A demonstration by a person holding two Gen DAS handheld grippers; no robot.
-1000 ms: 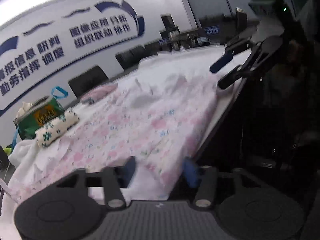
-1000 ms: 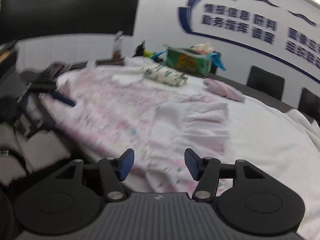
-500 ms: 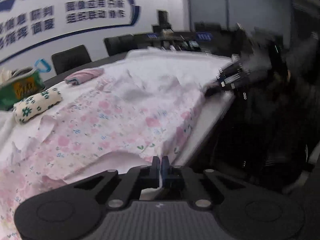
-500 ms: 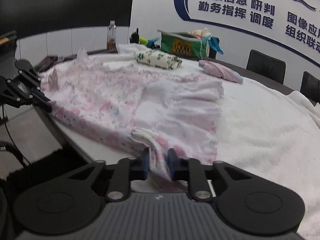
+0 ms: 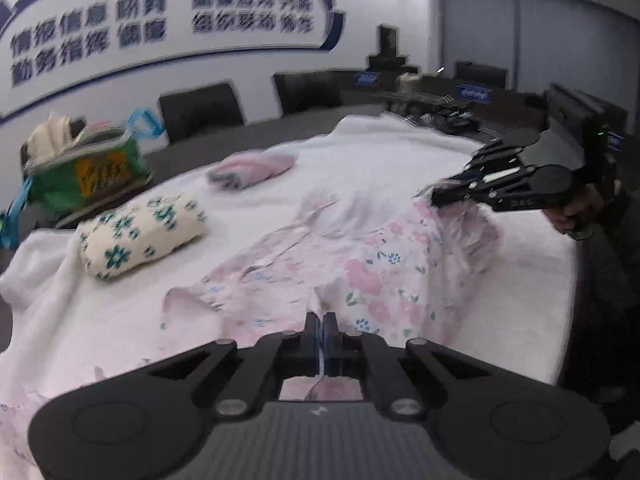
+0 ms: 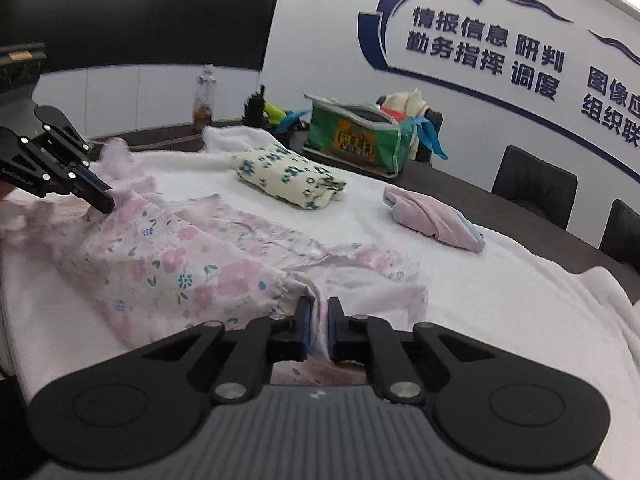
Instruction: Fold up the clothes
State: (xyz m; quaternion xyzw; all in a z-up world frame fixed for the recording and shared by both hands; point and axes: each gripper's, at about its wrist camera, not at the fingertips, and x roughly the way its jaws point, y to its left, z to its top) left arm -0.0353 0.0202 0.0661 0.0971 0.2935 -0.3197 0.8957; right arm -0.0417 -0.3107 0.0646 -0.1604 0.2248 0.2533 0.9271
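A pink floral garment point(image 5: 360, 272) point(image 6: 172, 256) lies on a white towel point(image 5: 380, 168) that covers the table. My left gripper point(image 5: 323, 326) is shut on one edge of the garment, with cloth pinched between its blue pads. My right gripper point(image 6: 318, 320) is shut on the opposite edge, a fold of cloth held between its pads. Each gripper shows in the other's view: the right gripper point(image 5: 440, 199) at the right, the left gripper point(image 6: 105, 203) at the left, both lifting the near hem over the garment.
A folded cream cloth with green flowers point(image 5: 140, 232) point(image 6: 288, 178) and a folded pink cloth point(image 5: 248, 168) point(image 6: 432, 220) lie further back on the towel point(image 6: 500, 280). A green bag point(image 5: 84, 172) point(image 6: 356, 140) stands behind them. Black chairs point(image 6: 534, 184) line the far edge. A bottle point(image 6: 205, 98) stands at the back.
Both grippers went from open to shut on the garment's near edge, then lifted and carried it up and away from the table edge, over the garment.
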